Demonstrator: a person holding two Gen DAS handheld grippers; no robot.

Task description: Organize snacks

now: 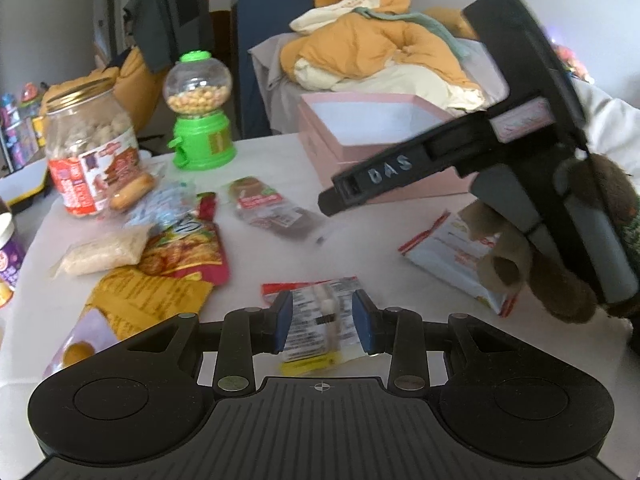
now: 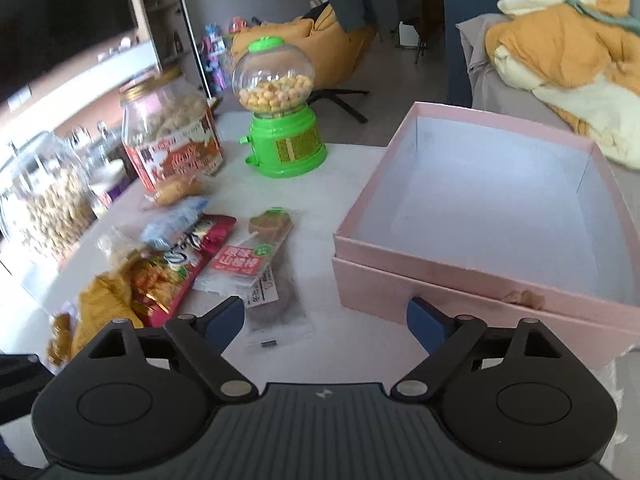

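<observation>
A white table (image 2: pixel 352 168) in a lived-in room is seen, with a bed piled with orange and cream bedding (image 1: pixel 380 52) behind it.

A small clear snack packet (image 1: pixel 320 320) with a red top edge and a yellow bottom edge is pinched between the blue pads of the left gripper (image 1: pixel 322 326); whether the packet is lifted off the table cannot be told. Just ahead and to the left of these jaws, a loose heap of snacks is laid out: a red and yellow bag (image 1: pixel 188 248), a yellow packet (image 1: pixel 148 292), a pale grainy packet (image 1: pixel 106 254) and a clear lollipop packet (image 1: pixel 268 208). To the right, a white and red pouch (image 1: pixel 452 248) is seen beside a gloved hand (image 1: pixel 568 264), by which the right gripper is held. Farther ahead stand a labelled jar (image 1: pixel 88 148) and a green candy dispenser (image 1: pixel 200 116).

The jaws of the right gripper (image 2: pixel 326 318) are spread wide, with nothing between the pads but bare table. Just ahead and to the right, an open pink box (image 2: pixel 440 276) is seen, its white inside bare. The lollipop packet (image 2: pixel 256 260) lies just ahead on the left, touching the heap.
</observation>
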